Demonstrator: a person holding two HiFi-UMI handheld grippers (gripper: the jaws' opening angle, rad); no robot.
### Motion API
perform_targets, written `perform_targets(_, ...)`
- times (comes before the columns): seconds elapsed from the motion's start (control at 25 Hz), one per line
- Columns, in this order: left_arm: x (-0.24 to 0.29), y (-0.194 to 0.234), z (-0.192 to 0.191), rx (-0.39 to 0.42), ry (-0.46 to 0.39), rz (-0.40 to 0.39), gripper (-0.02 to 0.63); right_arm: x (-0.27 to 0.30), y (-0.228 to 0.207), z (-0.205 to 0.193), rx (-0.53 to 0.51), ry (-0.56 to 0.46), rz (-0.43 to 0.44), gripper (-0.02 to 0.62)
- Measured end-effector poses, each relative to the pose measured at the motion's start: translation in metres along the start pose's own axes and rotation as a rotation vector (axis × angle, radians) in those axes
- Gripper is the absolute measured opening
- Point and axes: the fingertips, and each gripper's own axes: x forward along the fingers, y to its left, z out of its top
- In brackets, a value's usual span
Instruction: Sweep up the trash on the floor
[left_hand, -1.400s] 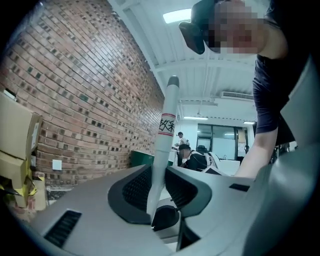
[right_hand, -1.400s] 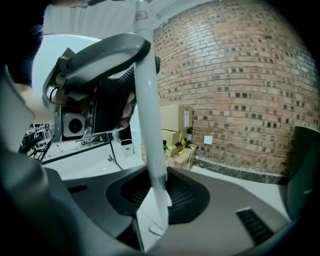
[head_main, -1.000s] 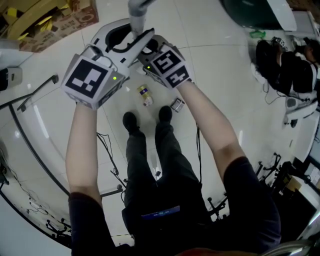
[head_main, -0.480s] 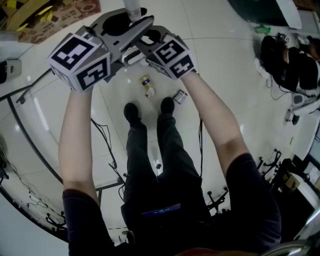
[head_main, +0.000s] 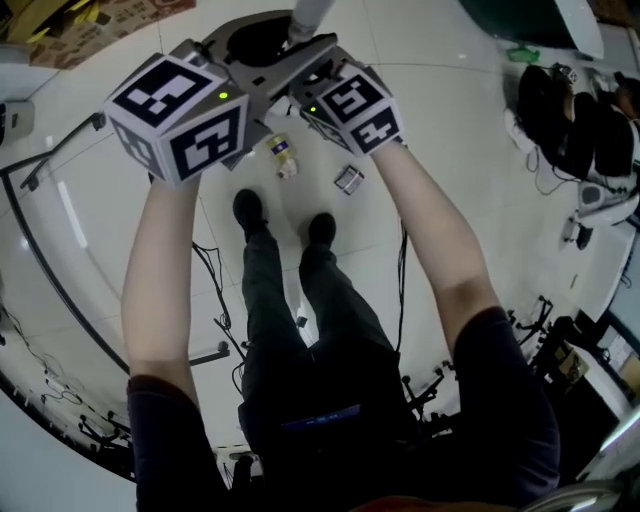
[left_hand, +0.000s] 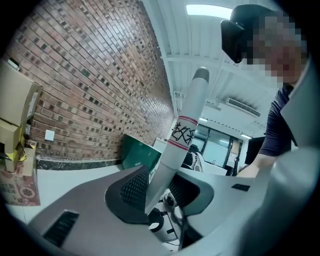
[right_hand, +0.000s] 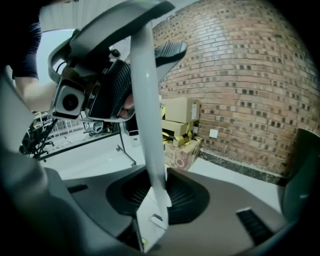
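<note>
Both grippers hold one white broom handle (head_main: 308, 14) in front of me; its lower end is hidden. My left gripper (head_main: 262, 45) has the handle (left_hand: 182, 140) between its dark pads, which touch it; these jaws have just been opening a little. My right gripper (head_main: 318, 72) is shut on the same handle (right_hand: 149, 110) a bit lower. In the gripper views the left gripper (left_hand: 165, 182) and the right gripper (right_hand: 157, 192) face each other. On the floor beyond my shoes (head_main: 247, 210) lie a small bottle (head_main: 283, 155) and a crushed can (head_main: 348, 179).
Cardboard boxes (head_main: 60, 15) stand at the far left by a brick wall (left_hand: 90, 75). A glass panel with a metal rail (head_main: 60, 200) runs along the left. Cables (head_main: 210, 290) trail by my legs. Dark equipment (head_main: 590, 130) fills the right side.
The handle's upper end has swung right in the head view. The left gripper has rolled, showing another face of its cube. My shoes have shifted and the trash lies higher in view.
</note>
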Motion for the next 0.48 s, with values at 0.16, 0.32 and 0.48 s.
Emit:
perform_targets(0.16, 0.002, -0.024, -0.014, 0.032, 0.016, 0.053, 0.118, -0.016, 0.012, -0.012, -0.028, 0.007, 0.027, 0.106)
perform_targets(0.32, 0.008, -0.052, -0.027, 0.062, 0.039, 0.087, 0.118, -0.038, 0.021, -0.026, -0.041, 0.016, 0.043, 0.106)
perform_targets(0.48, 0.016, -0.083, -0.04, 0.078, 0.062, 0.107, 0.118, -0.064, 0.032, -0.042, -0.038, 0.024, 0.055, 0.107)
